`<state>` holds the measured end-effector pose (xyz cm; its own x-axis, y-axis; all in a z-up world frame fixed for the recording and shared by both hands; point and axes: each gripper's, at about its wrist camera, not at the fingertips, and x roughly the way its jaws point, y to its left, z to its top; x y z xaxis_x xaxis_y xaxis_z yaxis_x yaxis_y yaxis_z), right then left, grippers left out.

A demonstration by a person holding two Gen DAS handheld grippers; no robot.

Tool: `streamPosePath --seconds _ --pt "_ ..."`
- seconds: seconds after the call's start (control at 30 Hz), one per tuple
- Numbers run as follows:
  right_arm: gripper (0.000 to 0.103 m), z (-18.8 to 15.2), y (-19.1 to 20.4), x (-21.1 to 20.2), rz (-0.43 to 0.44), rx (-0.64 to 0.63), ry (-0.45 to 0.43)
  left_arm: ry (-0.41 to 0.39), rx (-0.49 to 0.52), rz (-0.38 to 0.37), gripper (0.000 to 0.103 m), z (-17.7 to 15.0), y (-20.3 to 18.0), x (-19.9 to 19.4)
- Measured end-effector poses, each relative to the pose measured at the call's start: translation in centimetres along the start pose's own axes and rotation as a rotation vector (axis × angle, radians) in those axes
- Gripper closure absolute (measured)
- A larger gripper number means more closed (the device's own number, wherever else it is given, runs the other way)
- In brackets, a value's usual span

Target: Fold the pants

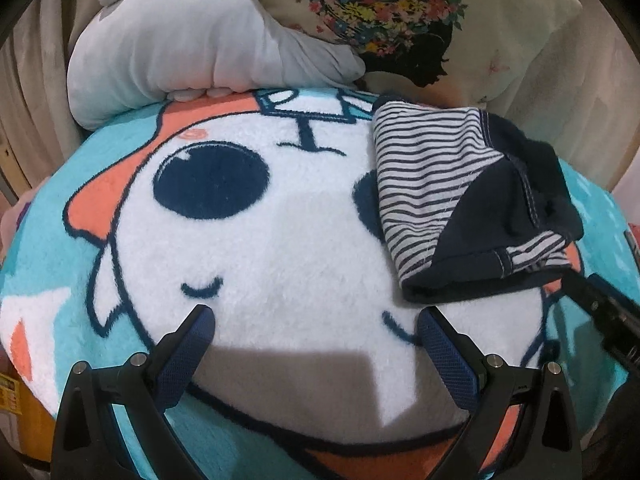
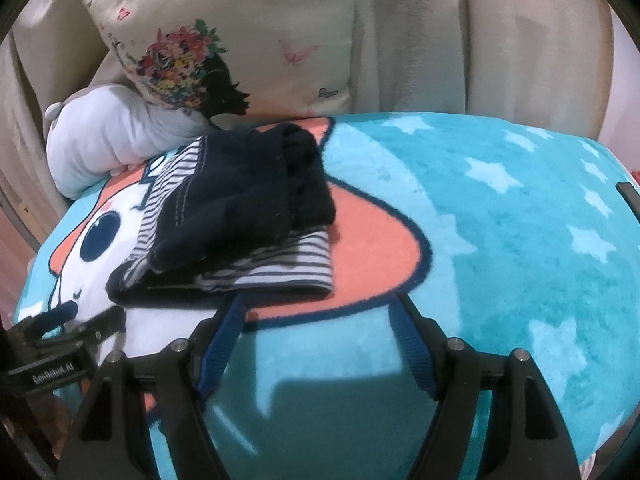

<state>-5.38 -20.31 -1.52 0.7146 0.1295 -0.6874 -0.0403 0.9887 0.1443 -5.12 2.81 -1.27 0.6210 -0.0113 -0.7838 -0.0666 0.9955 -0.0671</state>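
Navy striped pants lie folded on fleece blanket, both grippers empty.

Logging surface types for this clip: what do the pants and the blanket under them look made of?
The pants look like soft cotton knit, matte: navy fabric with pale contrast stitching and a striped jersey-like inner side, though the fibre is uncertain. The blanket looks like plush fleece, probably synthetic, since its printed cartoon surface shows a fuzzy nap.

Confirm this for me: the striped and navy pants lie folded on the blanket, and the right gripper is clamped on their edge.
Not quite. The pants do lie folded on the blanket, but the right gripper is open, its fingers apart just short of the fabric and holding nothing. The right wrist view shows this.
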Motion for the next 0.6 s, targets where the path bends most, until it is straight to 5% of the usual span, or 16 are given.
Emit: streamPosePath --seconds 0.4,0.6 --pt "0.029 0.8 -2.2 -0.4 0.031 0.074 -0.012 0.000 0.086 -0.015 0.001 -0.2 -0.2 -0.1" --pt "0.029 4.1 -4.2 -0.6 0.143 0.136 -0.018 -0.043 -0.024 -0.180 0.004 3.7 1.4 -2.7"
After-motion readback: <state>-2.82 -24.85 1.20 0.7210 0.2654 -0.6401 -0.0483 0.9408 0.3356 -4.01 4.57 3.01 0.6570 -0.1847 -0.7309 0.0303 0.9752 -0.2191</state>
